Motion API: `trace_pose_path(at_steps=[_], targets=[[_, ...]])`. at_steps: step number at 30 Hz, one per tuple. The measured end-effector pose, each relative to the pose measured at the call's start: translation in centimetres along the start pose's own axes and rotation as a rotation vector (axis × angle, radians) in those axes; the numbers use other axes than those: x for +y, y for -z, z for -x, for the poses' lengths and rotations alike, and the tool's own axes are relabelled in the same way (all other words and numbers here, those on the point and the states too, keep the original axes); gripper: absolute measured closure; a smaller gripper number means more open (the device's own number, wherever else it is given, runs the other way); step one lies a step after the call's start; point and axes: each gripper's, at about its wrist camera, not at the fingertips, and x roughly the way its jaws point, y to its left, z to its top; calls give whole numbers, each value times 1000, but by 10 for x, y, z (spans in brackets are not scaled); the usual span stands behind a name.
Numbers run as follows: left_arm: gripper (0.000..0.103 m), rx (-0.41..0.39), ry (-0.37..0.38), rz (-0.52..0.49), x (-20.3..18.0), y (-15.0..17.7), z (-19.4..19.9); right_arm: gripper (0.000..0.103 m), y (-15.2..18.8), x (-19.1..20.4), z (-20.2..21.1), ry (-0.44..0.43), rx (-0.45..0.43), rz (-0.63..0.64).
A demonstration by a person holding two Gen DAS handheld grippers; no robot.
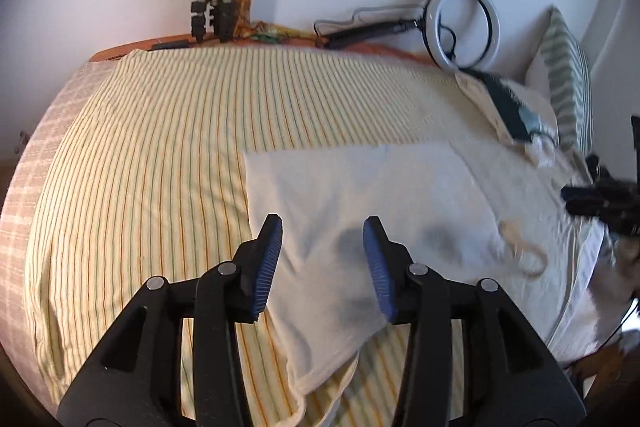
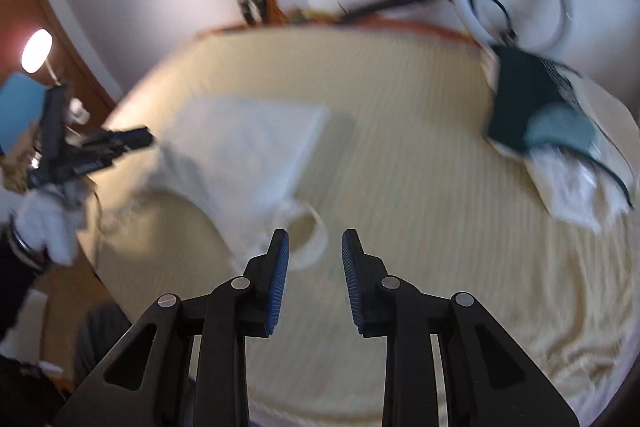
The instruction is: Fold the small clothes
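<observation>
A small cream-white garment [image 1: 372, 203] lies partly folded on the striped bed sheet [image 1: 160, 147]. My left gripper [image 1: 322, 263] is open and empty, hovering just above the garment's near part. In the blurred right wrist view the same garment [image 2: 248, 147] lies left of centre, with a strap loop [image 2: 316, 239] near my fingers. My right gripper [image 2: 314, 281] is open and empty above the sheet, just right of that loop. The right gripper also shows at the right edge of the left wrist view [image 1: 600, 203]. The left gripper shows at the left of the right wrist view [image 2: 112, 143].
A pile of dark teal and white clothes [image 2: 548, 123] lies at the right of the bed by a striped pillow [image 1: 568, 75]. A ring light [image 1: 466, 23] leans on the wall. A tripod [image 1: 212, 15] stands behind the bed. A lamp [image 2: 36, 51] glows at left.
</observation>
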Motion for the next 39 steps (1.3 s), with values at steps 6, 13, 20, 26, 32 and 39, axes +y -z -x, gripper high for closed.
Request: trace_pose_path(at_steps=[6, 13, 20, 26, 32, 39], targets=[[60, 10, -21, 68, 9, -26, -33, 77, -41, 28, -65, -77, -57, 6], [57, 95, -228, 80, 26, -27, -79, 77, -57, 10, -128, -45, 14, -153], [56, 61, -189, 155, 45, -24, -61, 76, -46, -13, -104, -6, 16, -216], [56, 53, 38, 344, 71, -11, -21, 69, -29, -24, -77, -122, 29, -240], [56, 146, 191, 431, 77, 9, -20, 68, -9, -36, -71, -206, 60, -323], [56, 164, 277, 536, 85, 22, -32, 68, 1, -47, -90, -279, 83, -406]])
